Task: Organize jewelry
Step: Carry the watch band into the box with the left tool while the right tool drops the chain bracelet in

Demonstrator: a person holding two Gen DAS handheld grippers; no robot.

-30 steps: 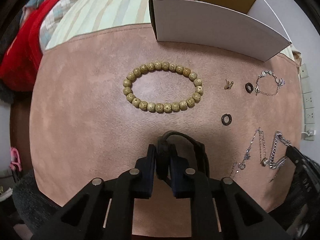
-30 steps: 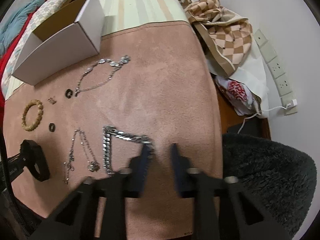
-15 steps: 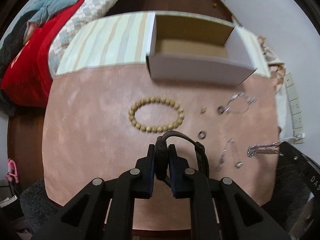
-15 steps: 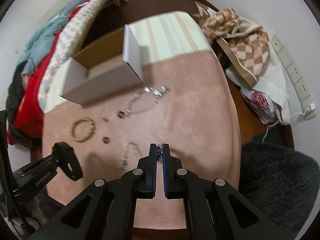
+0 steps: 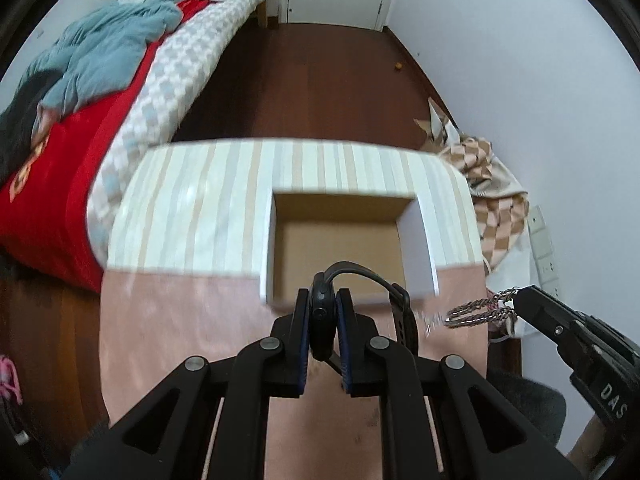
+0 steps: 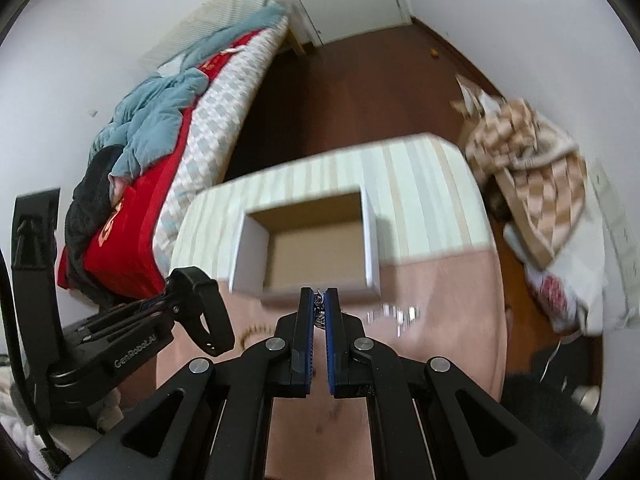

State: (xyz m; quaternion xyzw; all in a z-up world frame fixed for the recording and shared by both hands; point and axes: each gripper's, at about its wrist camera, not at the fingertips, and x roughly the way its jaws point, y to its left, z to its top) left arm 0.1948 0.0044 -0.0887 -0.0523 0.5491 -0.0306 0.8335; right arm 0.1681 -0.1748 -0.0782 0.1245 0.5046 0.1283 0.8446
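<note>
My left gripper (image 5: 324, 300) is shut on a black wristband watch (image 5: 368, 280), held high above the pink mat in front of the open white cardboard box (image 5: 344, 240). My right gripper (image 6: 319, 300) is shut on a thick silver chain (image 6: 319, 312); in the left wrist view the chain (image 5: 476, 310) hangs from that gripper's tip at the right. The box (image 6: 316, 240) lies just ahead of both grippers, and its inside looks bare. A thin silver chain (image 6: 396, 314) and the beaded bracelet (image 6: 250, 332) lie blurred on the mat.
The pink mat (image 5: 180, 320) covers the near table and a striped cloth (image 5: 192, 208) the far part. A bed with red and blue bedding (image 5: 80, 92) is to the left. A checkered bag (image 6: 532, 184) and wall sockets (image 5: 544, 248) are on the right.
Both grippers have risen and moved forward toward the box. The right gripper closed on the thick silver chain and lifted it off the mat. The left keeps holding the watch.
</note>
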